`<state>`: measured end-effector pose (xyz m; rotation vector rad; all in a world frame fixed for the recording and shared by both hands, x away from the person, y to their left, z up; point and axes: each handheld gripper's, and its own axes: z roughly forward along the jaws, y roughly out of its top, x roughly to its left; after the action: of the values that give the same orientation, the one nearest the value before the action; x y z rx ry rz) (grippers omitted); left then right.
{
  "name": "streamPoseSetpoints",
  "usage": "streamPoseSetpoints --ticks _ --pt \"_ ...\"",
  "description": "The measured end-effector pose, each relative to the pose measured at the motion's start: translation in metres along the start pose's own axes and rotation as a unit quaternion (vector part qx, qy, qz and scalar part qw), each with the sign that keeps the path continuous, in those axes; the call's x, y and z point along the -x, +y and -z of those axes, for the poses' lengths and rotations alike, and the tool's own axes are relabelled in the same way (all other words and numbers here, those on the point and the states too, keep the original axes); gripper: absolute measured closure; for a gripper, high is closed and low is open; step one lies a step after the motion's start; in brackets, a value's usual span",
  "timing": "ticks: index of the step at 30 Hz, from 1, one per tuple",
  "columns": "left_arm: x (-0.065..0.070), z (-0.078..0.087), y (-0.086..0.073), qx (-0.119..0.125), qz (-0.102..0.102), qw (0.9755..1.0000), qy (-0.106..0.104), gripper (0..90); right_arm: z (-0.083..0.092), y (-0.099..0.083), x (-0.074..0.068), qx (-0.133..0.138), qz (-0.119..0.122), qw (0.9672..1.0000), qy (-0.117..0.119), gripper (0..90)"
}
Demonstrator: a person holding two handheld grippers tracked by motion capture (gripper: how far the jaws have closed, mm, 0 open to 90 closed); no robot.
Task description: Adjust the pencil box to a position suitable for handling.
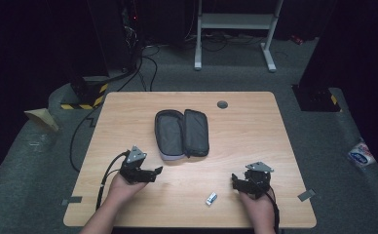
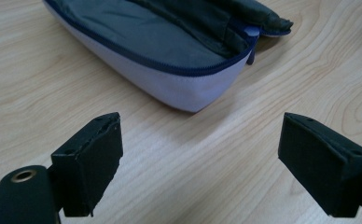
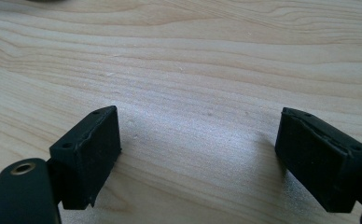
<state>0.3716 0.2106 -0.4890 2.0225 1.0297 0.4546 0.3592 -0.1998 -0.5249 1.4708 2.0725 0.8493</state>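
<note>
An unzipped pencil case (image 1: 181, 133) lies spread flat in the middle of the wooden table (image 1: 245, 126), its dark lining facing up. Its pale outer shell and blue zipper show in the left gripper view (image 2: 179, 79). My left gripper (image 1: 154, 171) is open, just below and left of the case, pointing right, with nothing between its jaws (image 2: 200, 154). My right gripper (image 1: 236, 181) is open over bare wood near the front right (image 3: 198, 154). A small white and blue object (image 1: 211, 198) lies near the front edge, left of the right gripper.
A round grey cable grommet (image 1: 222, 104) sits near the table's far edge. Cables trail from both grippers off the front edge. Beyond the table stand a white frame (image 1: 236, 29) and dark equipment; a packet (image 1: 361, 155) lies on the floor at right.
</note>
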Motion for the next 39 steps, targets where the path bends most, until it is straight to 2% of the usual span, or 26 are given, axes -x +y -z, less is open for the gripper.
streamPoseSetpoints --ticks 8,11,17,23,27,31,38,39 --pt "-0.001 -0.007 0.016 0.001 0.003 1.0000 -0.006 14.7 0.000 0.000 0.000 0.000 0.001 1.0000 0.001 14.0" --pt "0.000 -0.011 0.023 -0.002 -0.009 0.9999 -0.005 14.7 0.000 0.000 0.000 -0.002 0.001 1.0000 0.002 14.0" --pt "0.001 -0.015 0.036 0.000 -0.020 0.9998 -0.009 15.4 0.000 0.000 0.000 -0.001 0.002 1.0000 0.002 14.0" --pt "0.008 -0.023 0.047 -0.004 -0.036 0.9993 -0.014 20.6 0.000 0.000 0.000 0.000 0.004 1.0000 0.003 14.0" --pt "0.010 -0.028 0.048 -0.003 -0.031 0.9993 -0.022 26.1 0.000 0.000 0.000 -0.001 0.003 1.0000 0.003 14.0" --pt "0.011 -0.035 0.046 -0.012 -0.036 0.9991 -0.019 32.4 0.000 0.000 0.000 -0.001 0.003 1.0000 0.004 14.0" --pt "0.015 -0.043 0.044 -0.015 -0.046 0.9988 -0.013 36.9 0.000 0.000 0.000 -0.001 0.003 1.0000 0.004 14.0" --pt "0.015 -0.044 0.043 -0.016 -0.046 0.9988 -0.012 40.5 0.000 0.000 -0.001 -0.001 0.002 1.0000 0.004 14.0"
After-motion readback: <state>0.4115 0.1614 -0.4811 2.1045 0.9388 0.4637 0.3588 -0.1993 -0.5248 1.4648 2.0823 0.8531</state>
